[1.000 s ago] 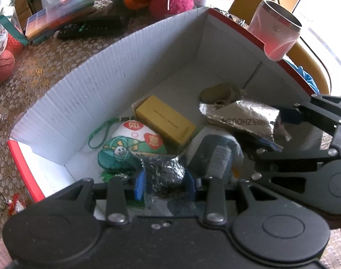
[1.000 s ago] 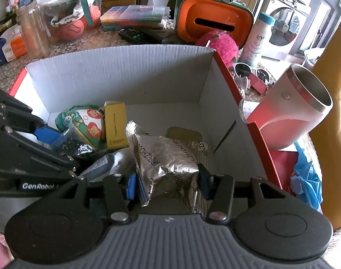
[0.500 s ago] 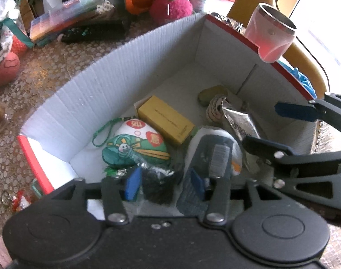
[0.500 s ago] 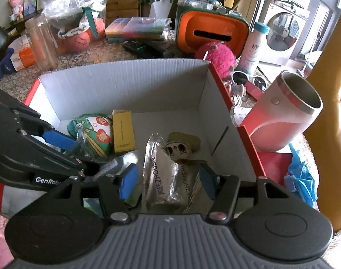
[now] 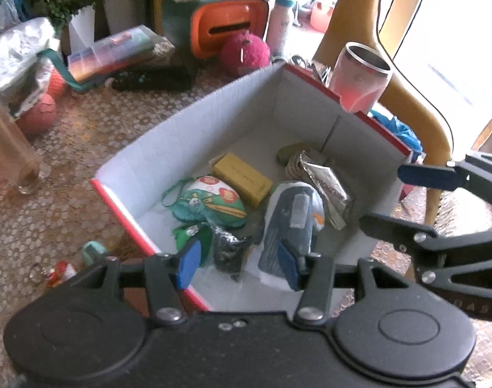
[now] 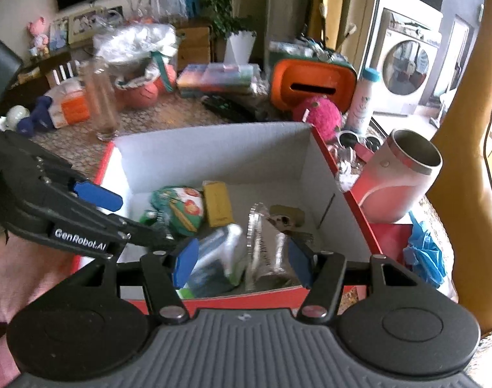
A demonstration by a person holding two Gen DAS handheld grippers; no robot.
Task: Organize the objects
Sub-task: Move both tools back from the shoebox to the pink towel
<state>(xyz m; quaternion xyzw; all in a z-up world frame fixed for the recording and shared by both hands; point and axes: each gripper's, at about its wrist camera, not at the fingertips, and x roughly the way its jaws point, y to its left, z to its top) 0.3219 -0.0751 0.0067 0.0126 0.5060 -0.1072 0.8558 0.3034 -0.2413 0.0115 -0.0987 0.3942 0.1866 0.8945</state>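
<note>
Between my left claw's (image 5: 239, 263) spread blue pads lies the dark foil wad (image 5: 228, 252), no longer pinched; a second ago those pads were squeezing it, and now it sits loose on the box floor just ahead of them. My right claw (image 6: 242, 258) is spread as well and holds nothing: the silver pouch (image 6: 262, 245) it was gripping a moment back now stands free in the box (image 5: 187, 135), leaning just ahead of its right pad. Both claws have pulled up and back since then, so the box looks smaller and its near red rim shows under the right one.

Just past the wad sits the grey bag (image 5: 294, 213), touching the pouch on its right. Left of that lie the green pouch (image 5: 210, 200) with its cord and, beside it, the yellow carton (image 5: 242, 177). Deeper in, by the far corner, a small olive thing I cannot identify.

Beyond the far right wall stands the pink cup (image 5: 359, 80); beyond the far left wall, the pink ball (image 5: 246, 53) and orange case (image 5: 228, 29), and a remote (image 5: 152, 77).

I judge both drops done. Next comes picking another loose item from the table, likely one of those still outside.
</note>
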